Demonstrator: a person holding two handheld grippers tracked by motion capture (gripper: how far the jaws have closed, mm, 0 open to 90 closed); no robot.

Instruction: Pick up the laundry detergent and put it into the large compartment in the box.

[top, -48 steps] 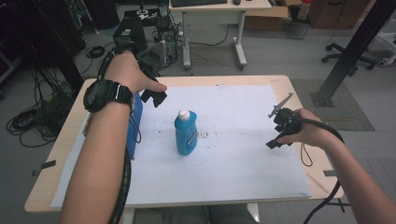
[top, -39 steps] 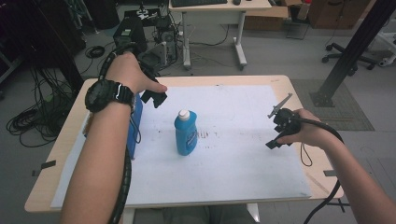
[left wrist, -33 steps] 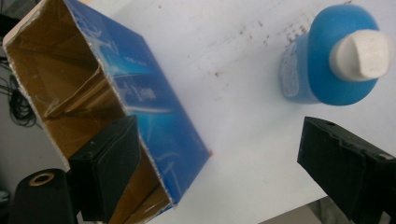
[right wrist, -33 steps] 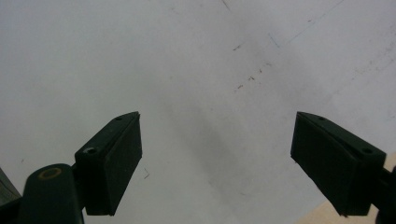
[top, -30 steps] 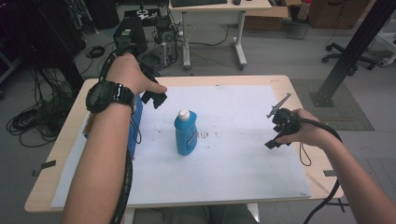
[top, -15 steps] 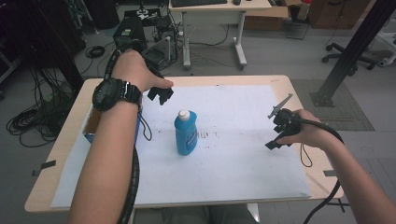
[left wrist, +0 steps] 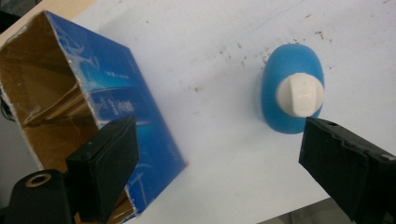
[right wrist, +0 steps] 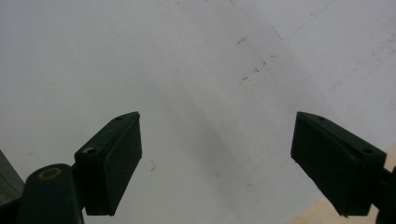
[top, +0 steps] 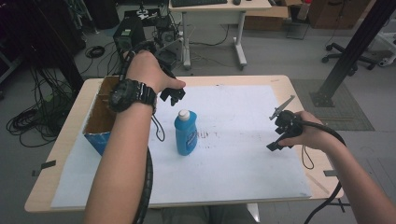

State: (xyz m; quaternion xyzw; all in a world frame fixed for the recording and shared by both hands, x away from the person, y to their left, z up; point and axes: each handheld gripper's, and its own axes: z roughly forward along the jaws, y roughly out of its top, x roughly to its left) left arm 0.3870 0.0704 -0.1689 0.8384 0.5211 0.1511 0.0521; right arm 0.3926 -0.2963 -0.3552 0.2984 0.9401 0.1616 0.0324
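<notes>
Bottle (top: pixel 186 132) upright on tabletop (top: pixel 243 79), just below and ahead of left tool (top: pixel 172 95), jaws wide apart, empty. Right tool (top: pixel 278 133) also agape, well off to the side. Left is nearer.

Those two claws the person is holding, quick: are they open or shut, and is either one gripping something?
Left claw: open, holding nothing, above the blue bottle and the box.
Right claw: open, holding nothing, over the white sheet.

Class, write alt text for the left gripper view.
The left claw, open, looks down on an upright blue bottle with a white cap on white paper. An open blue cardboard box lies beside it.
</notes>
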